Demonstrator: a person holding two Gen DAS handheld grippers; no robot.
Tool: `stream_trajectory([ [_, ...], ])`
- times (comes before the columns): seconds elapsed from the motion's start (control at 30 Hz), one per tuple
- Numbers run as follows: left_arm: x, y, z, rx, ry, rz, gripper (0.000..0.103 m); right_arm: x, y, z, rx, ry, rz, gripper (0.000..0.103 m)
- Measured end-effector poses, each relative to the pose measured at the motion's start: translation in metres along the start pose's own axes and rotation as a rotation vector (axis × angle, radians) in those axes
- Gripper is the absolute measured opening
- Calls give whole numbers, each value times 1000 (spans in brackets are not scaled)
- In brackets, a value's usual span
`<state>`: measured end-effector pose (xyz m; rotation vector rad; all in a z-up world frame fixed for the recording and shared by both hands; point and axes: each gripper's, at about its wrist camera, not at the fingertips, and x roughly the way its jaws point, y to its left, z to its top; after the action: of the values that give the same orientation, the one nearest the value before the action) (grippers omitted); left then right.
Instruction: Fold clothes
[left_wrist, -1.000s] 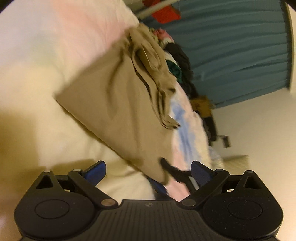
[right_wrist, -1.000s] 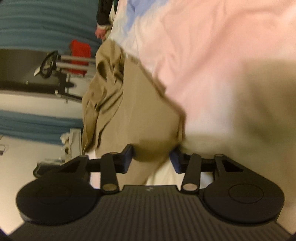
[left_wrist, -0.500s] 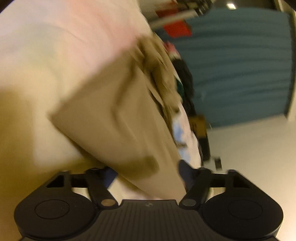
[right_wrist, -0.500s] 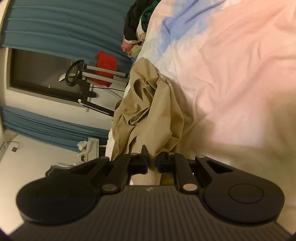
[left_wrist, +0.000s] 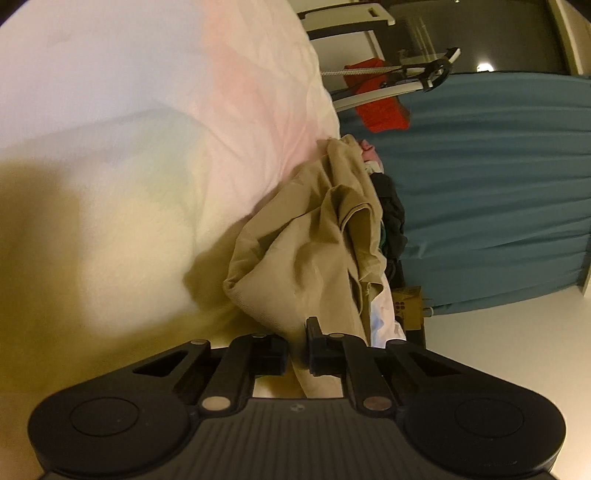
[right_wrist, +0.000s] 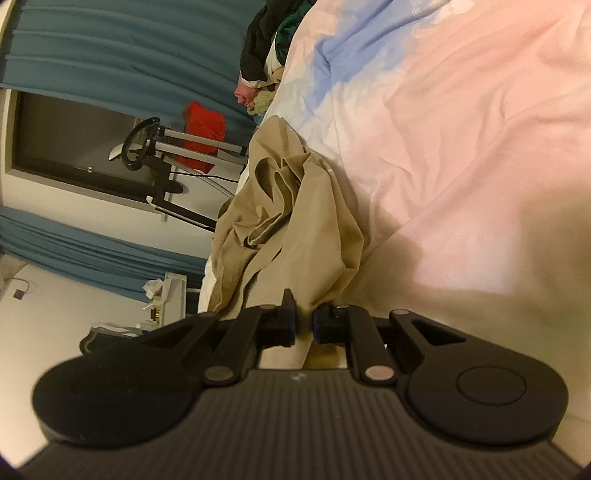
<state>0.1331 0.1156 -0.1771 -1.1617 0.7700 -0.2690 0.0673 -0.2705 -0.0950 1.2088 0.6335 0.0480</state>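
Tan garment (left_wrist: 310, 258) is on the bed, bunched and creased on the pale pink-and-blue sheet (left_wrist: 229, 96), with both of your grippers pinching it at its near edge.

Your left gripper (left_wrist: 297, 350): jaws drawn in narrow, fabric clamped between the fingers. From the pinch the cloth rises away from the camera into a rounded fold on its left side, with loose flaps on the right.

Your right gripper (right_wrist: 304, 325): jaws also nearly together, a gathered tuck of the same tan garment (right_wrist: 291, 221) caught between them. Beyond the grip the cloth is rumpled into several loops and folds; its far end runs toward the edge of the bed.

Sheet (right_wrist: 461, 110) is wrinkled, pink across most of the right wrist view with a blue patch further off.

Past the garment, at the bed's far end, a pile of dark clothes (left_wrist: 393, 218) lies just beside it. Teal curtain (left_wrist: 498, 184) hangs behind. A red item (right_wrist: 203, 129) sits near a metal frame (right_wrist: 173, 147) by the curtain. A cardboard box (left_wrist: 408, 306) is visible below the dark pile in the left wrist view.
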Motion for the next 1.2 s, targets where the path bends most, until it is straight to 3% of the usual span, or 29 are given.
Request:
stream_trajectory([
  [0.2,-15,-8,3,31,-22,-27,5,-6,3,-3,-28,1,-4,11],
  [0.4,-43,-27,-2,130,-43,-45,4,-19,6,-8,-47,4,7,11],
  [0.63,-96,-53,-23,232,-67,-46,4,-65,22,-30,-149,-22,34,11],
  [0.93,-199,-67,-79,289,-79,-65,4,-157,35,-70,-221,-19,76,11],
  [1.1,-269,-71,-136,361,-98,-17,4,-205,29,-92,-249,-31,75,11],
  [1.2,-285,-66,-151,319,-77,-12,4,-233,25,-106,-266,-39,74,12],
])
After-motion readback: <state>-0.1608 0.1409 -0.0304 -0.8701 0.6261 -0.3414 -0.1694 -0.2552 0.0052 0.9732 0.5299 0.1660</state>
